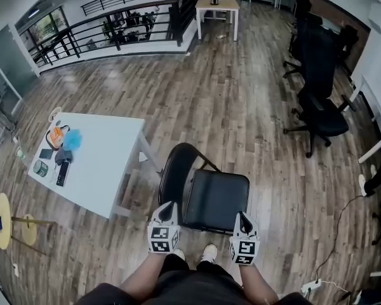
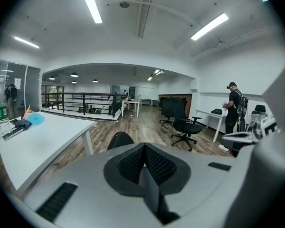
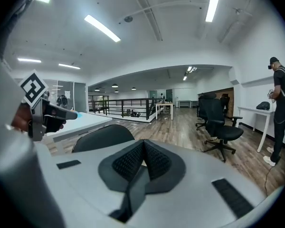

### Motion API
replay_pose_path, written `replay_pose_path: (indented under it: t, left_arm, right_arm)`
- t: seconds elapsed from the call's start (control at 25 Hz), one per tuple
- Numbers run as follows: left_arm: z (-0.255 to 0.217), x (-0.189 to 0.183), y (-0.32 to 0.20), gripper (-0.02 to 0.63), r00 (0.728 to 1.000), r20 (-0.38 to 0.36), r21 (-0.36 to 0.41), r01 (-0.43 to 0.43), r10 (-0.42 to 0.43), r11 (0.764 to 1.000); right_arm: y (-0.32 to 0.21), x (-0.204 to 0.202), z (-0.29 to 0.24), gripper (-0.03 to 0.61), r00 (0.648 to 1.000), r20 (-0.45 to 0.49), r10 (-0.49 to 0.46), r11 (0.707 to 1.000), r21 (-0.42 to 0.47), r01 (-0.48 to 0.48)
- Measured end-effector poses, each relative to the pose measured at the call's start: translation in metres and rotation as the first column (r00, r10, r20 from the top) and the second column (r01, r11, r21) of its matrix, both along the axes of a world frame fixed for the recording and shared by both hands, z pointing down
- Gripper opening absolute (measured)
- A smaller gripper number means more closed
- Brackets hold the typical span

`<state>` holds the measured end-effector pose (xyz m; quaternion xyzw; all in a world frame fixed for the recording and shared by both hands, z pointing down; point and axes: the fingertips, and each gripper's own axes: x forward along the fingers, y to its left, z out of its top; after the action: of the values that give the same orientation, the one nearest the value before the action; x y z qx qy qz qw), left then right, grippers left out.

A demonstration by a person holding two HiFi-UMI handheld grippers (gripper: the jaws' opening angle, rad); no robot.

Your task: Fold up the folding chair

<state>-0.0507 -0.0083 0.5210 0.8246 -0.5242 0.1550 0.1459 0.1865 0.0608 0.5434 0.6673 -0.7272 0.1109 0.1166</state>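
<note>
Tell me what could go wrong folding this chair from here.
The left gripper and right gripper are shut and empty; a hurried grab on the folding chair could slip.
A leg of the white table stands close to the backrest; the chair may knock it.
The shoes sit near the chair's front; toes could be caught.

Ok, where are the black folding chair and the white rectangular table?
black folding chair (image 1: pixel 217 199): head view, seat cushion.
white rectangular table (image 1: pixel 108 157): head view, bare tabletop.
</note>
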Motion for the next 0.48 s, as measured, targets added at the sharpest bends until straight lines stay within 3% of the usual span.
replay_pose_path:
  t: [0.48]
  left_arm:
    - [0.041,-0.044,-0.077,0.003,0.996,0.053,-0.033,0.066,-0.064,0.997]
  right_arm:
    - [-0.062,0.0,0.089,0.014,0.999,0.031,-0.013,0.993,-0.116,0.017]
